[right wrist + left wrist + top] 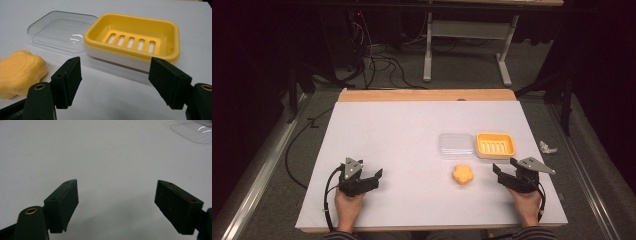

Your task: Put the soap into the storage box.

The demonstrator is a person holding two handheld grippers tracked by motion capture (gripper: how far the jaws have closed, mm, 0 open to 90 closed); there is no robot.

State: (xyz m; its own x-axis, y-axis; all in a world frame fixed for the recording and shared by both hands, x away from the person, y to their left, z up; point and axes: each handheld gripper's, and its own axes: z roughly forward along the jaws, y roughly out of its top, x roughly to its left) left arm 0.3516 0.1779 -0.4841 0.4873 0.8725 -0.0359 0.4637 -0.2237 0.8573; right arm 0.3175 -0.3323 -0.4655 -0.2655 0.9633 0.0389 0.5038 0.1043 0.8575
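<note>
Both hands rested low on the near side of the white table [402, 125], one gripper in each. The left gripper [374, 179] sat toward the near left corner, its jaws standing wide apart with nothing but bare tabletop between them, as the left gripper view [116, 205] made plain. Over on the other side, the right gripper [501, 172] pointed in toward the middle, and in the right gripper view [115, 82] its jaws gaped just as wide, holding nothing at all. And there was the orange soap [463, 174], flower-shaped, lying flat on the table just left of that right gripper, close to its tips but apart from them; the right gripper view caught it [20, 71] off beside one jaw. Just beyond the soap sat the yellow soap dish [495, 144], slotted floor showing, empty [132, 37]. Right beside it, touching or nearly so, lay the clear lid [456, 145], open side up [62, 31].
</note>
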